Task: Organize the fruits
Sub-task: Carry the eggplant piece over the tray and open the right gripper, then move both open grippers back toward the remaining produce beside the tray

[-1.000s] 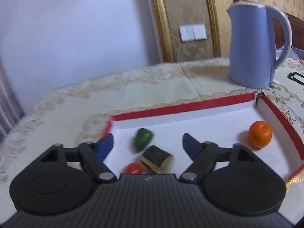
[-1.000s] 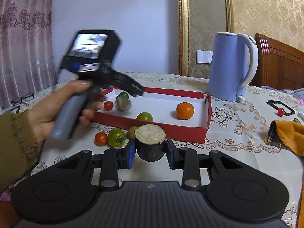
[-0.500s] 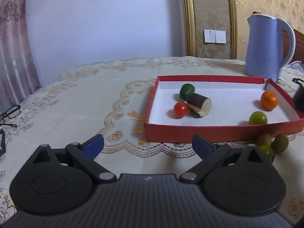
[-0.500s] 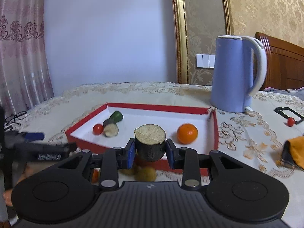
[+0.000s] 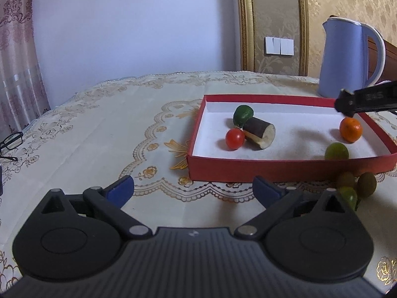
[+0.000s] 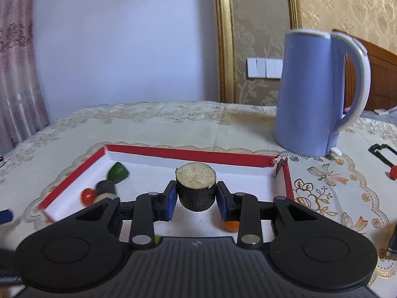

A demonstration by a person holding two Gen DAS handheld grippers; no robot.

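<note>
A red tray (image 5: 273, 168) with a white floor holds a red tomato (image 5: 234, 138), a dark eggplant piece (image 5: 259, 132), a green fruit (image 5: 243, 115), an orange (image 5: 350, 129) and a light green fruit (image 5: 336, 151). My left gripper (image 5: 193, 190) is open and empty, low over the tablecloth short of the tray's near wall. My right gripper (image 6: 196, 197) is shut on a dark eggplant chunk (image 6: 195, 185) and holds it above the tray (image 6: 188, 154). Part of the right gripper also shows in the left wrist view (image 5: 367, 98) over the tray's right end.
A blue kettle (image 6: 320, 92) stands behind the tray's right corner. Kiwis (image 5: 366, 183) and a green fruit (image 5: 348, 196) lie outside the tray's near right wall. Glasses (image 5: 11, 142) lie at the far left. A small red fruit (image 6: 393, 172) sits at the right.
My left gripper has drawn back out of the tray to the near side. My right gripper has carried the eggplant chunk forward over the tray.
</note>
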